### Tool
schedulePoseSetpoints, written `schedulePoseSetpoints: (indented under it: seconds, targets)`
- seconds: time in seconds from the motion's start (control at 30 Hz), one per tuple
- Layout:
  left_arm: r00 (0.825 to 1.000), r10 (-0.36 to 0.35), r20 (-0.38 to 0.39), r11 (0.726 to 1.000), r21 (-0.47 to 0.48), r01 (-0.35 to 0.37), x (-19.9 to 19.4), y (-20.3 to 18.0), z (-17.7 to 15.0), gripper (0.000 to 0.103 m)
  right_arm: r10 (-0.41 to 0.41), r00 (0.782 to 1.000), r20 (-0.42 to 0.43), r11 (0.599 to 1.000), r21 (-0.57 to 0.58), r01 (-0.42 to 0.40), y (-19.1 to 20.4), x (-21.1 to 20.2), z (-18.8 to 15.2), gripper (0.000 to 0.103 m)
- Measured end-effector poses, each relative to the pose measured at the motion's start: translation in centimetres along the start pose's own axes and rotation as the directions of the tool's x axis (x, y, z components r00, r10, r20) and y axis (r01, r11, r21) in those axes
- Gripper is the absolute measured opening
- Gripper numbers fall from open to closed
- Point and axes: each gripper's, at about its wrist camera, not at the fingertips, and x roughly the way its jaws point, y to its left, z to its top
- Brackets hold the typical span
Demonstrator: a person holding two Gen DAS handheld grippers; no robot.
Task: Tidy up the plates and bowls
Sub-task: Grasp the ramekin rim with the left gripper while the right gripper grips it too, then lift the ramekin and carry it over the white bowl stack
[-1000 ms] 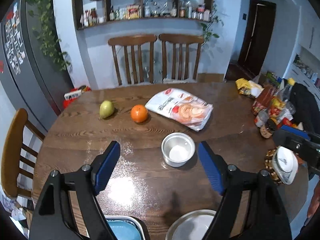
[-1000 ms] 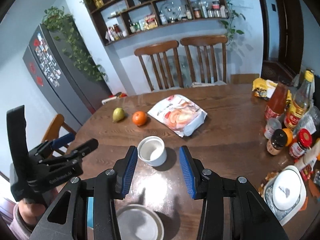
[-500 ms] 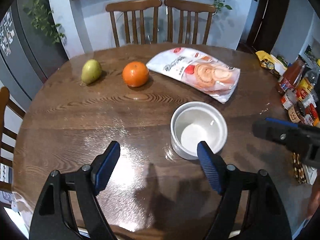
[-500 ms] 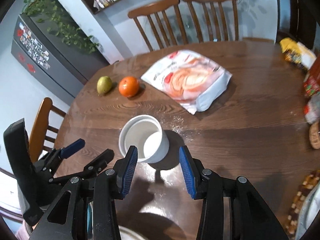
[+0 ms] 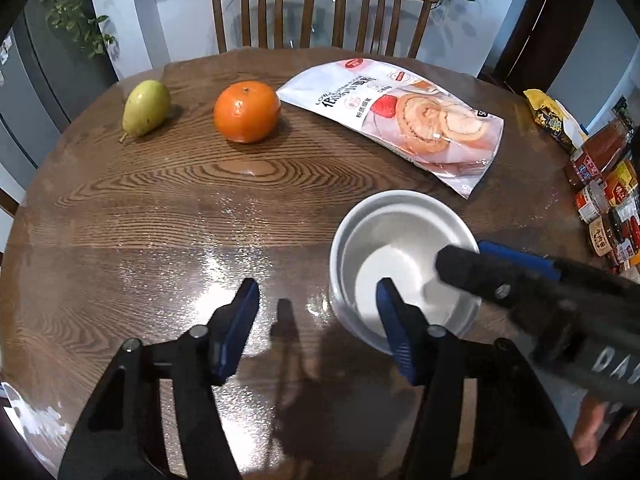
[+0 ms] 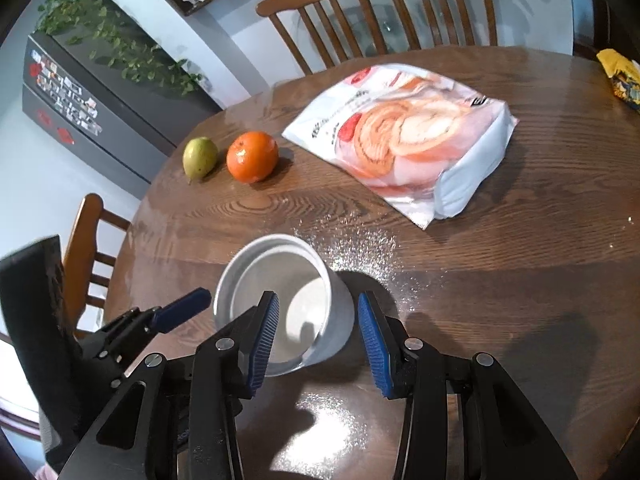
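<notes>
A small white bowl point(image 5: 400, 248) stands upright on the round wooden table point(image 5: 180, 216); it also shows in the right wrist view point(image 6: 280, 280). My right gripper point(image 6: 316, 336) is open, with one finger inside the bowl and the other outside its right wall. It enters the left wrist view from the right point(image 5: 468, 260). My left gripper point(image 5: 316, 320) is open just left of the bowl, its right finger over the bowl's near rim. It also shows at the left of the right wrist view point(image 6: 176, 312).
An orange point(image 5: 246, 112), a pear point(image 5: 146, 107) and a bag of swirl cakes point(image 5: 404, 120) lie beyond the bowl. Jars and sauce bottles point(image 5: 608, 200) crowd the right edge. Two wooden chairs point(image 5: 320, 4) stand behind the table, another point(image 6: 88, 240) at the left.
Both grippers have moved forward and down toward the bowl. The right gripper's fingers now straddle the bowl's right wall. The plates at the near edge have left view.
</notes>
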Motion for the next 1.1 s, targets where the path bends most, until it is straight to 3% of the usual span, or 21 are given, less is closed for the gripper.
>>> schedulePoseSetpoints:
  seconds: [0.07,0.2,0.3,0.47,0.8,1.1]
  targets:
    - [1.000,-0.010,-0.003,1.000,0.001,0.010,0.2,-0.1,0.0,0.050,0.001,1.000,-0.010,1.000,0.000,-0.001,0.0,0.5,-0.1,0.044]
    - [0.999,-0.037,-0.006,0.999,0.009,0.037,0.4,-0.4,0.2,0.031,-0.010,1.000,-0.021,1.000,0.015,0.010,-0.3,1.0,-0.2,0.042]
    - [0.999,-0.045,-0.013,0.999,0.029,0.046,0.6,-0.9,0.2,0.019,0.001,0.999,-0.038,1.000,0.028,0.000,-0.7,1.2,-0.2,0.031]
    - [0.999,-0.030,-0.010,0.999,0.042,0.030,0.9,-1.2,0.0,0.017,-0.001,0.999,-0.051,0.999,0.036,0.003,-0.7,1.5,-0.4,0.023]
    - [1.000,-0.023,0.008,0.998,0.056,0.023,0.8,-1.3,-0.2,0.014,-0.028,0.999,-0.032,0.999,0.045,0.030,-0.5,1.3,-0.8,0.020]
    - [0.999,-0.003,0.034,0.997,0.079,0.000,0.0,-1.5,-0.9,0.012,0.002,1.000,-0.018,0.995,0.102,0.000,-0.7,0.7,-2.1,0.020]
